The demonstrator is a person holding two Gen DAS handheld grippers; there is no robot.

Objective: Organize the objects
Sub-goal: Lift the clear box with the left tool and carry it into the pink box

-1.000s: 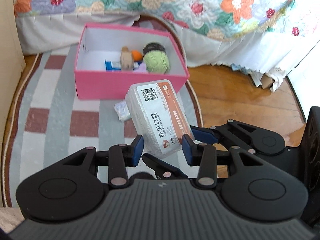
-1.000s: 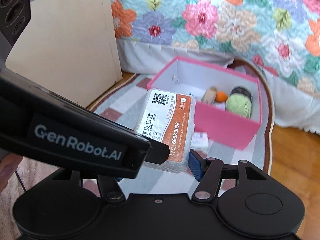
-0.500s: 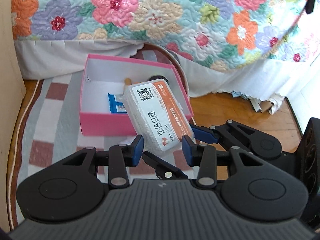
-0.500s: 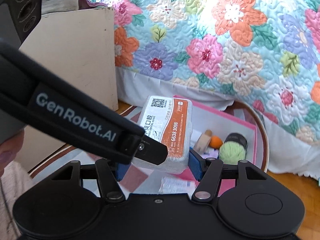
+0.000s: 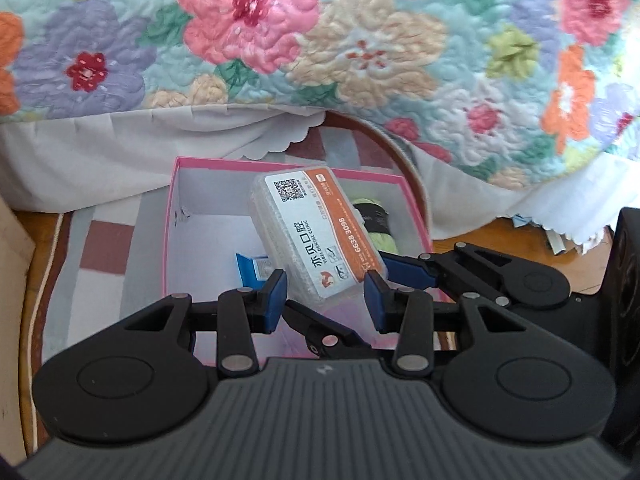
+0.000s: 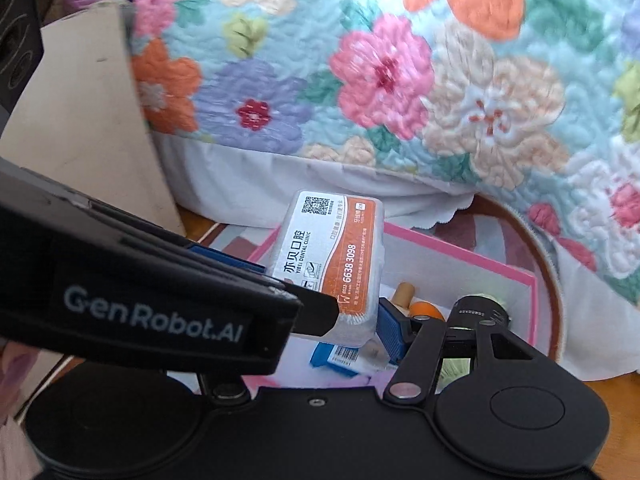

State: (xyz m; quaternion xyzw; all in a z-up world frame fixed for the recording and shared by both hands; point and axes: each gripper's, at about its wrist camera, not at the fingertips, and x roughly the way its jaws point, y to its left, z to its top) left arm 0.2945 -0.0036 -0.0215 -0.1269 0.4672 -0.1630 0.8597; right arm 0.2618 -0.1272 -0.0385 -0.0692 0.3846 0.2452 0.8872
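Note:
A clear plastic box with an orange and white dental clinic label (image 5: 316,236) (image 6: 332,264) hangs above the open pink box (image 5: 176,208) (image 6: 460,248). My right gripper (image 6: 324,312) is shut on it; its blue fingers (image 5: 404,268) reach in from the right in the left wrist view. My left gripper (image 5: 326,300) has its pads at the box's near end, one on each side. Whether they press it I cannot tell. Inside the pink box lie green yarn (image 5: 380,232), a blue packet (image 5: 252,268) (image 6: 336,356), a wooden piece (image 6: 404,292) and an orange ball (image 6: 426,310).
A bed with a floral quilt (image 5: 320,40) (image 6: 400,80) and white skirt stands just behind the pink box. A striped rug (image 5: 104,248) lies under it. A beige board (image 6: 92,120) stands at the left. Paper scraps (image 5: 560,236) lie on the wood floor at the right.
Both grippers have carried the labelled box forward and up, from in front of the pink box to above its inside. The bed is much closer.

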